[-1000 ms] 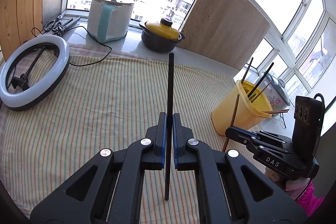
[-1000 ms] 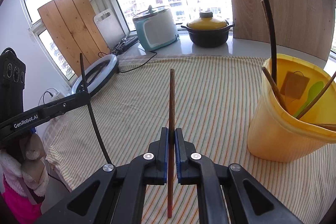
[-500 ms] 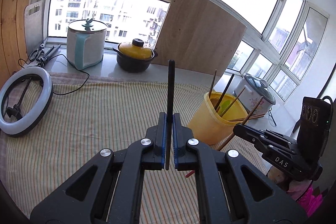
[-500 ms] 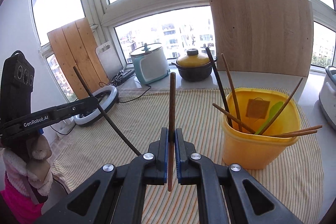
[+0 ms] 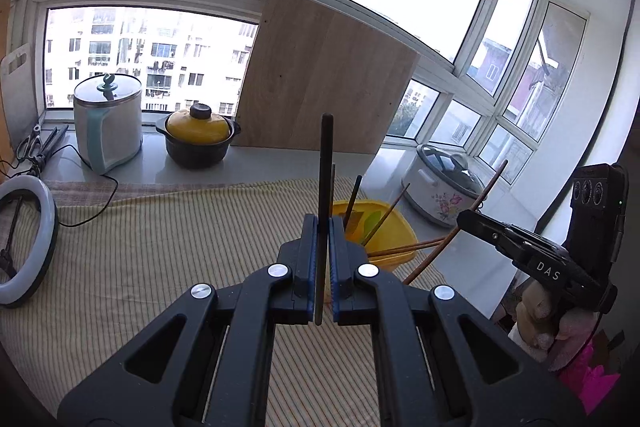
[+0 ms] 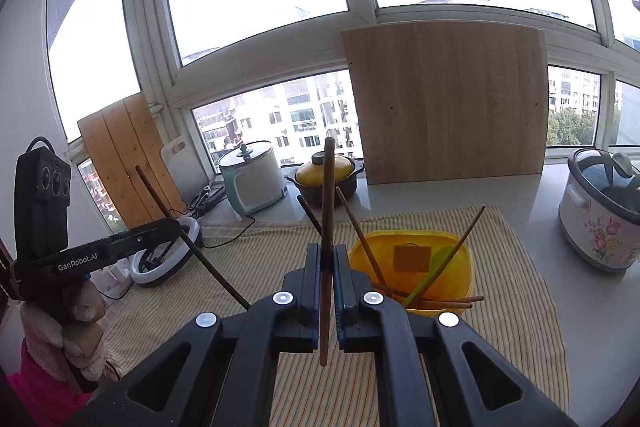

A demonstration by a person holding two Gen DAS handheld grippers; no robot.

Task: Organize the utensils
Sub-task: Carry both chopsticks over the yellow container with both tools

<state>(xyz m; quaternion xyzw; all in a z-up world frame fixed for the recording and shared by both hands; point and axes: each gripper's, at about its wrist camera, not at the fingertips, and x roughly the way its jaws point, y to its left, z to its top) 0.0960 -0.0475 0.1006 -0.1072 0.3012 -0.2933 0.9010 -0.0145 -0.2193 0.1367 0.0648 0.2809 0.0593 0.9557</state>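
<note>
My left gripper point(image 5: 323, 227) is shut on a black chopstick point(image 5: 325, 163), held upright above the striped cloth. My right gripper point(image 6: 328, 257) is shut on a brown wooden chopstick point(image 6: 328, 195), also upright. A yellow tub point(image 6: 448, 279) on the cloth holds several chopsticks and a green utensil; it also shows in the left wrist view point(image 5: 396, 235), just beyond my left fingers. Both grippers are raised above the table near the tub. The right gripper point(image 5: 464, 219) appears at the right of the left wrist view, the left gripper point(image 6: 176, 225) at the left of the right wrist view.
A striped cloth point(image 5: 160, 251) covers the table. On the sill stand a white and teal cooker point(image 5: 108, 123), a yellow-lidded black pot point(image 5: 198, 143), a leaning wooden board point(image 5: 324, 83) and a flowered slow cooker point(image 6: 600, 219). A ring light point(image 5: 24, 239) lies at the left.
Both grippers have risen and tilted up, each still holding its chopstick. The yellow tub now sits lower and closer to the centre in both views.
</note>
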